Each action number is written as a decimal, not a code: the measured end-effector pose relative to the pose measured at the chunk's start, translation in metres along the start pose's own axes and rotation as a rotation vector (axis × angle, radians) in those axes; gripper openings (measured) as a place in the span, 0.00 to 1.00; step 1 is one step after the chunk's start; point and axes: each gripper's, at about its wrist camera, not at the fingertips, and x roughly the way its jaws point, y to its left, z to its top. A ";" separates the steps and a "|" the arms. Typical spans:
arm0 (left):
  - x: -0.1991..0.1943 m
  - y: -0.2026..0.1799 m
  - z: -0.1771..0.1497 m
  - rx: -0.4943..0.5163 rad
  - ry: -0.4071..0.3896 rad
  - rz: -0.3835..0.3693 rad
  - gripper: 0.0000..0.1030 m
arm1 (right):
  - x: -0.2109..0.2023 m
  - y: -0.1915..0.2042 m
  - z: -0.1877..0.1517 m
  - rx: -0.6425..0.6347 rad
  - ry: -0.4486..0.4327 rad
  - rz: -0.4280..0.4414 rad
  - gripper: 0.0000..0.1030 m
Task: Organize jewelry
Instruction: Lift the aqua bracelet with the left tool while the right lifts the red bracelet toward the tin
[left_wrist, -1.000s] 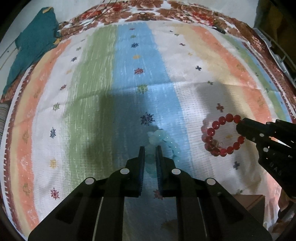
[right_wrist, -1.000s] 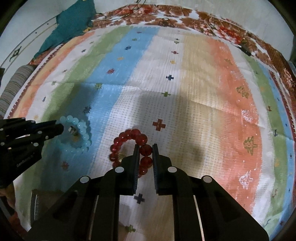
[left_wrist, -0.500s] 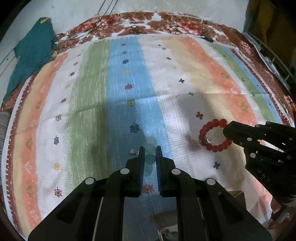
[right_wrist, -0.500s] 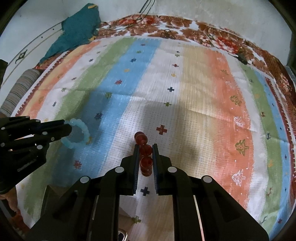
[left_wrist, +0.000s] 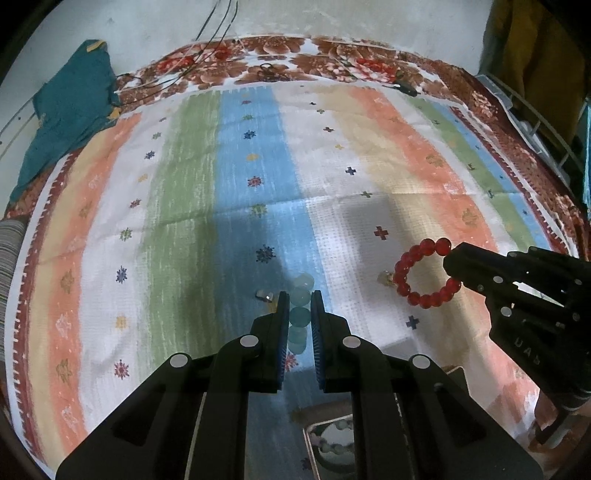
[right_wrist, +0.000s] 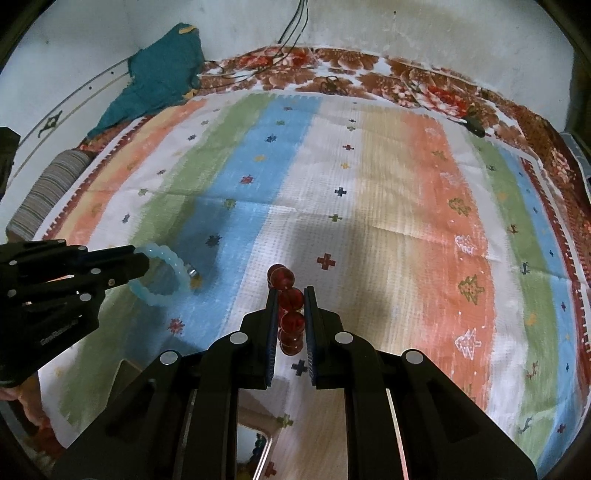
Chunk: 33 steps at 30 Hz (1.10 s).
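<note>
My left gripper is shut on a pale aqua bead bracelet and holds it in the air above the striped cloth; the bracelet hangs as a ring in the right wrist view. My right gripper is shut on a red bead bracelet, also lifted; it shows as a ring in the left wrist view. A small metal charm dangles from each bracelet. A jewelry box with beads inside sits under the grippers at the near edge.
The striped cloth covers the whole surface. A teal garment lies at the far left corner. Cables trail over the far floral border. A small dark object lies at the far right border.
Both grippers have lifted their bracelets off the cloth and drawn back toward the near edge. The box has come into view below them.
</note>
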 end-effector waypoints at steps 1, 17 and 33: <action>-0.002 0.000 -0.001 -0.001 -0.004 -0.004 0.11 | -0.002 0.001 -0.001 0.001 -0.004 0.000 0.14; -0.049 -0.012 -0.013 0.001 -0.081 -0.071 0.11 | -0.046 0.006 -0.017 0.002 -0.082 0.015 0.14; -0.082 -0.033 -0.039 0.044 -0.109 -0.105 0.11 | -0.076 0.015 -0.040 -0.008 -0.118 0.038 0.14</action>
